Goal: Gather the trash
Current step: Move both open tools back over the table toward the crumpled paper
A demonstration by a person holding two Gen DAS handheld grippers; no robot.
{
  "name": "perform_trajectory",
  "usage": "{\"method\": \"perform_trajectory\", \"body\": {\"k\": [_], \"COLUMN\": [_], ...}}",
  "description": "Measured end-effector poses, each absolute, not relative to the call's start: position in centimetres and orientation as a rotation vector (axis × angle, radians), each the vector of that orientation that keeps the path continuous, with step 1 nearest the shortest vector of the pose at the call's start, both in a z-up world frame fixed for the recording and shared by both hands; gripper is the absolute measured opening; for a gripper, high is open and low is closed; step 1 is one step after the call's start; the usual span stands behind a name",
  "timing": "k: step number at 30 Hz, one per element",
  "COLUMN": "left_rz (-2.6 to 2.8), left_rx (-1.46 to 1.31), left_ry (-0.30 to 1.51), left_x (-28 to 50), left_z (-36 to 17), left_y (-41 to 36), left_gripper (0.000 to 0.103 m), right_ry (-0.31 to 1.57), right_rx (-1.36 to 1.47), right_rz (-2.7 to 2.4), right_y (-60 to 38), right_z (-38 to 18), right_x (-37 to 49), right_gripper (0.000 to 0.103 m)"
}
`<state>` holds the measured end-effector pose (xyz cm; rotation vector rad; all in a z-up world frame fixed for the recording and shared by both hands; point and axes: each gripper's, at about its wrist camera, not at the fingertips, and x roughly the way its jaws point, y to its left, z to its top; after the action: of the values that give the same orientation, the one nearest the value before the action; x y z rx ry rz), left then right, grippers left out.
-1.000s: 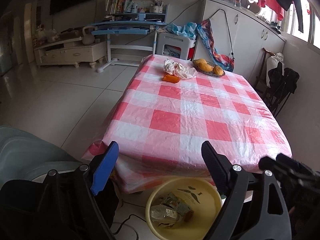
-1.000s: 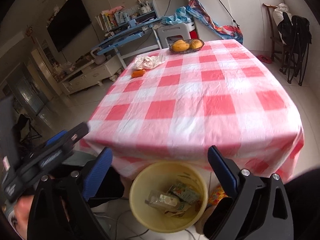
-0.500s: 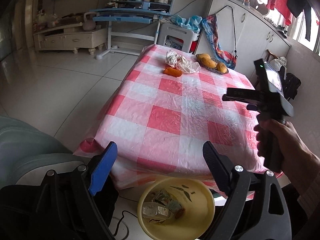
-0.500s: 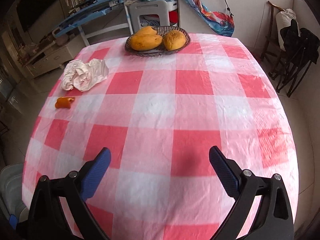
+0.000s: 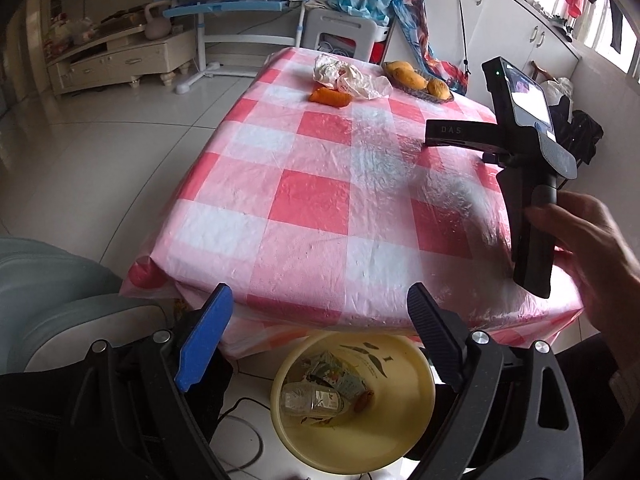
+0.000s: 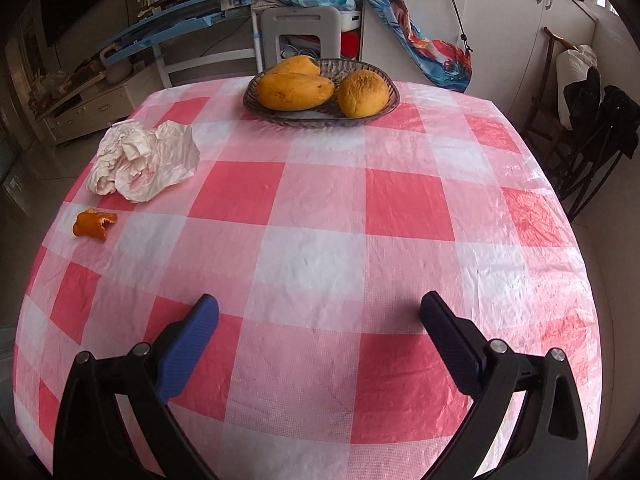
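Note:
Crumpled white paper point(image 6: 140, 160) and a piece of orange peel point(image 6: 94, 224) lie at the far left of the red-and-white checked table point(image 6: 320, 240). In the left wrist view the paper point(image 5: 348, 76) and peel point(image 5: 330, 96) sit at the table's far end. My right gripper point(image 6: 319, 302) hangs open over the table's near middle, with nothing between its fingers. My left gripper point(image 5: 319, 291) is open and empty at the table's near edge, above a yellow bin point(image 5: 384, 440) on the floor that holds a plastic bottle and cartons. A hand point(image 5: 580, 240) holds the right gripper's handle at the right.
A woven basket point(image 6: 280, 118) with mangoes stands at the table's far edge. A grey-green seat point(image 5: 48, 292) is left of the bin. Beyond the table are a white stool point(image 6: 300, 28) and a blue desk point(image 6: 192, 8). A dark folding chair point(image 6: 592, 128) stands at the right.
The right gripper swung from above the bin to over the table and came into the left wrist view. The left gripper edged forward and down toward the table edge.

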<state>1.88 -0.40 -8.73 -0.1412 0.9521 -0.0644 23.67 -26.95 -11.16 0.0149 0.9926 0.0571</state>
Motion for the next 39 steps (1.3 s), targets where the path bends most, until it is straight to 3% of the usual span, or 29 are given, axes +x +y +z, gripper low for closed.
{"method": "perform_trajectory", "body": {"k": [39], "left_rz": [0.006], "left_rx": [-0.213], "left_ry": [0.879], "left_x": [1.7], "left_z": [-8.1], "left_y": [1.9], "left_gripper": [0.086], "right_ry": [0.992], "right_rx": [0.014], "right_rz": [0.058], "right_y": [-27.0], "right_z": [-11.2], "right_x": [23.5], "right_gripper": [0.096]}}
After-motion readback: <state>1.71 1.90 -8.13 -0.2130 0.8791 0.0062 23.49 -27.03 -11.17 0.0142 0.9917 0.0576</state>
